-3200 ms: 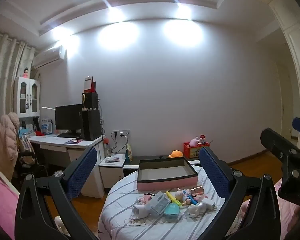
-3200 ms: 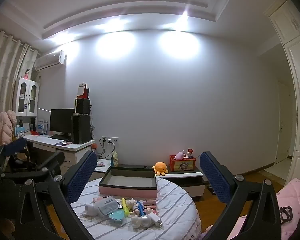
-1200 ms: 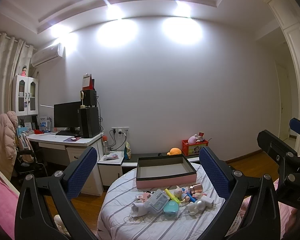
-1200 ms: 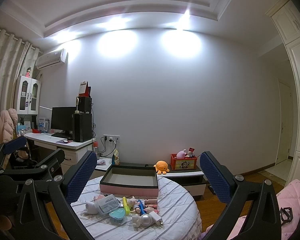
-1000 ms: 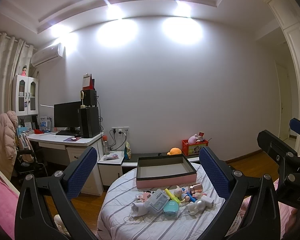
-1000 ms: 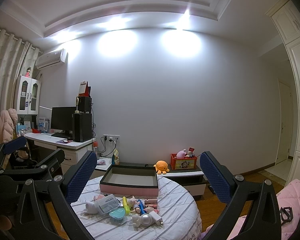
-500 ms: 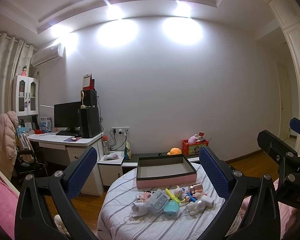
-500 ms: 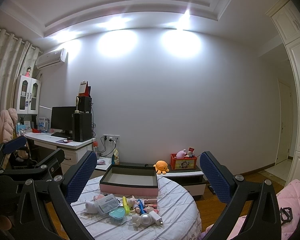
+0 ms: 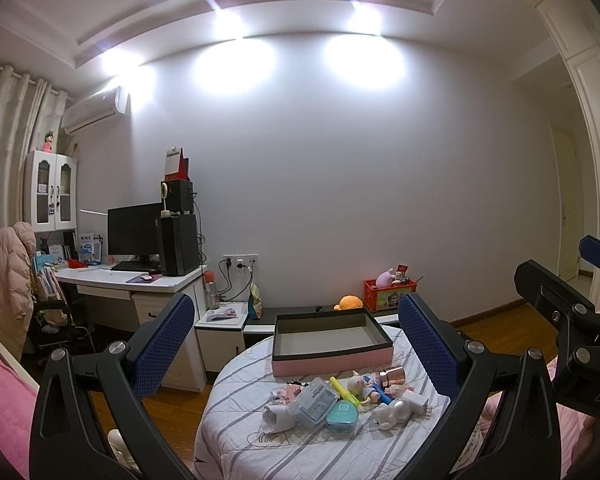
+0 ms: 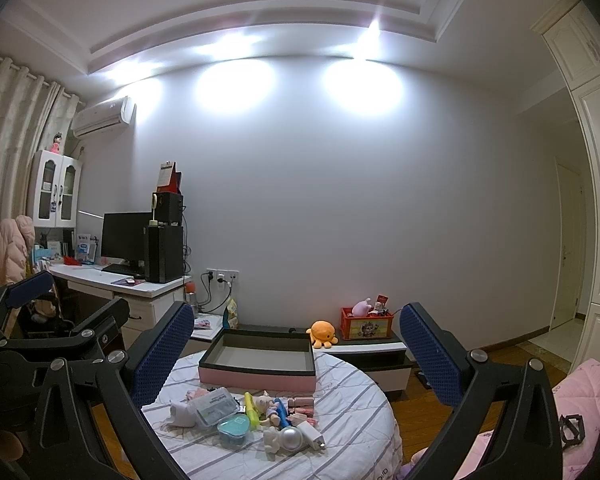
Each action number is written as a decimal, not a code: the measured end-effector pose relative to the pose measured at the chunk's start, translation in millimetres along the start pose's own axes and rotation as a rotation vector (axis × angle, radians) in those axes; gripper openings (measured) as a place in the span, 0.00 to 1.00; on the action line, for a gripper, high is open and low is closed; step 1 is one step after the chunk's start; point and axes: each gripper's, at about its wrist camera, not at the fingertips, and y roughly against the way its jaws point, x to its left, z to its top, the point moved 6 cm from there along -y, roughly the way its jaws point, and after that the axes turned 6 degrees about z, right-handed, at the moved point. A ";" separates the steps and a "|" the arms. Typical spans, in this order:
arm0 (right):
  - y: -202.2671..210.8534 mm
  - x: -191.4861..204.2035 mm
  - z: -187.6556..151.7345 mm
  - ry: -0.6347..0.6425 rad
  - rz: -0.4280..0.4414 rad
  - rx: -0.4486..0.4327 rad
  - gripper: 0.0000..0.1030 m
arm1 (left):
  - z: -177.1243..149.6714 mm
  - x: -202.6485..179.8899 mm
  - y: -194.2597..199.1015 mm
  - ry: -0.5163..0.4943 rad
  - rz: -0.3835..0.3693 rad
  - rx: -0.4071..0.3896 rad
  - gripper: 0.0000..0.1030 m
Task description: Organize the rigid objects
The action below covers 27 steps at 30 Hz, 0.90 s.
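Note:
A round table with a striped cloth [image 9: 260, 444] [image 10: 356, 384] carries an empty pink box with a dark rim [image 9: 332, 340] [image 10: 260, 360] at its far side. In front of the box lies a heap of small items: a clear case [image 9: 314, 398] [image 10: 214, 404], a teal oval case [image 9: 342, 416] [image 10: 234, 426], a yellow marker [image 9: 344, 390] [image 10: 251, 408], a small doll [image 9: 364, 386], a white charger [image 9: 416, 402] [image 10: 312, 436]. My left gripper [image 9: 296, 344] and right gripper [image 10: 296, 344] both hang open well short of the table, holding nothing.
A white desk [image 9: 132, 284] with a monitor and speakers stands at the left wall. Behind the table runs a low cabinet with an orange plush [image 10: 322, 332] and a red toy crate [image 10: 366, 326]. Pink bedding [image 10: 588, 412] lies at the right, wooden floor [image 9: 168, 408] around the table.
Both views have shifted slightly since 3.2 s ago, the table sitting a little lower and nearer. Over the last second nothing has visibly moved.

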 end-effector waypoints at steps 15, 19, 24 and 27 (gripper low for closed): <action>-17.1 -5.0 -12.5 -0.005 0.002 0.026 1.00 | -10.7 -8.4 -18.0 -0.002 -0.018 0.019 1.00; -29.2 -8.7 -22.9 -0.014 0.006 0.038 1.00 | -23.1 -13.5 -33.6 -0.007 -0.033 0.029 1.00; -54.6 -15.1 -46.8 -0.025 0.012 0.089 1.00 | -45.7 -23.0 -63.4 -0.010 -0.050 0.081 1.00; -70.9 -21.8 -60.7 -0.033 0.000 0.117 1.00 | -59.5 -30.1 -79.6 -0.018 -0.067 0.098 1.00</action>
